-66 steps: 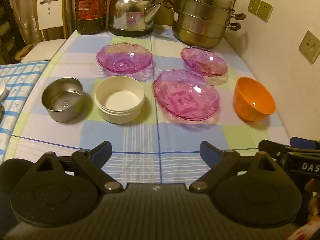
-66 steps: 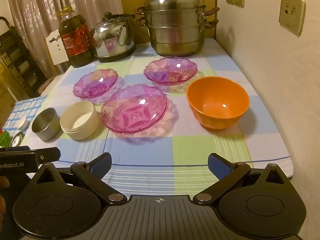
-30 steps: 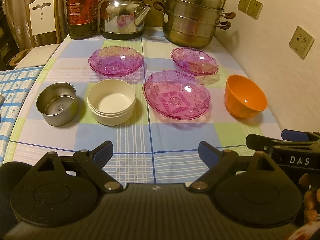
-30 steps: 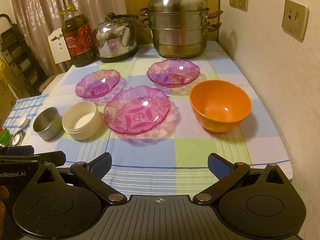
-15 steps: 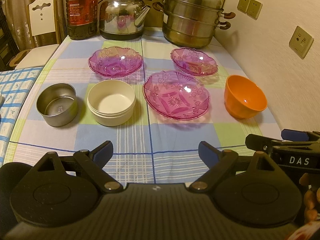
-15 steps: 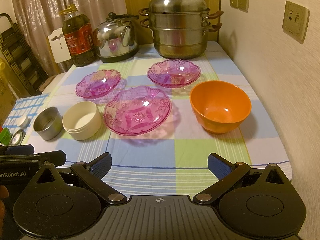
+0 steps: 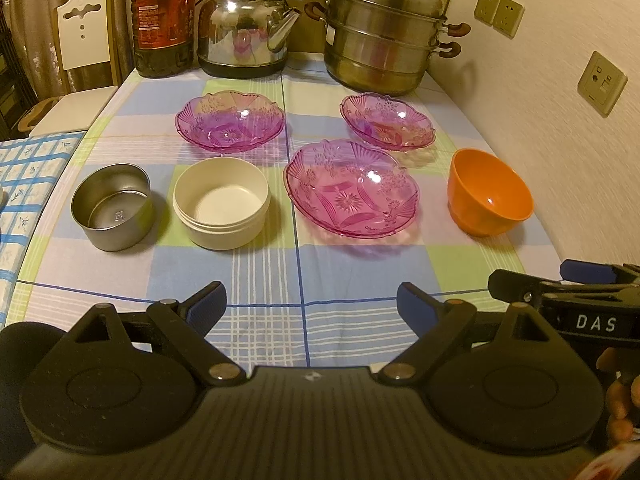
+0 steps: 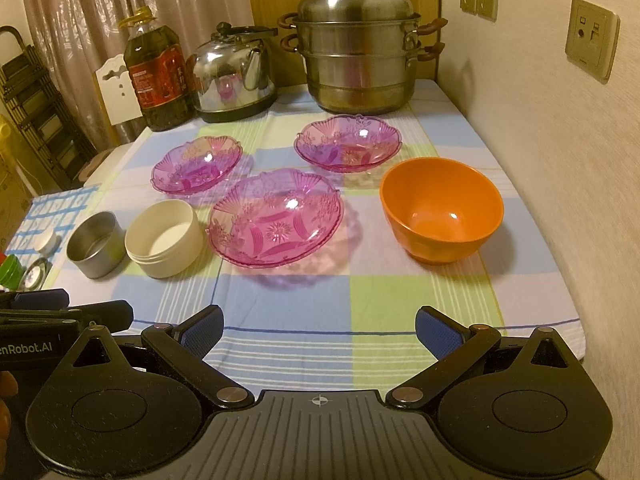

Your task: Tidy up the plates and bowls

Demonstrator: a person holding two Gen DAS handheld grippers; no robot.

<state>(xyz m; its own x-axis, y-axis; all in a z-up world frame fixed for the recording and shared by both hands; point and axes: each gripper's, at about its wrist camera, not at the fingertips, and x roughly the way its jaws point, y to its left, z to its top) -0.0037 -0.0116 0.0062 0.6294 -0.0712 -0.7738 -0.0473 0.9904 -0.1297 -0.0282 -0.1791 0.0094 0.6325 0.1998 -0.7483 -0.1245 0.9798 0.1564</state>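
Observation:
Three pink glass plates lie on the checked tablecloth: a large near one (image 7: 352,190) (image 8: 276,218), one at the back left (image 7: 230,120) (image 8: 196,164) and one at the back right (image 7: 388,120) (image 8: 347,142). An orange bowl (image 7: 490,196) (image 8: 442,208) stands at the right. A cream bowl (image 7: 221,202) (image 8: 164,240) and a steel bowl (image 7: 112,206) (image 8: 96,242) stand at the left. My left gripper (image 7: 312,306) and right gripper (image 8: 320,328) are both open and empty, held over the near table edge, well short of the dishes.
A steel steamer pot (image 8: 354,40), a kettle (image 8: 232,72) and an oil bottle (image 8: 158,76) line the back of the table. The wall (image 8: 560,160) runs close along the right side. Small jars (image 8: 36,256) sit on a blue cloth at the far left.
Both grippers have drawn back slightly since the oldest frames, then held nearly still. The dishes have not moved.

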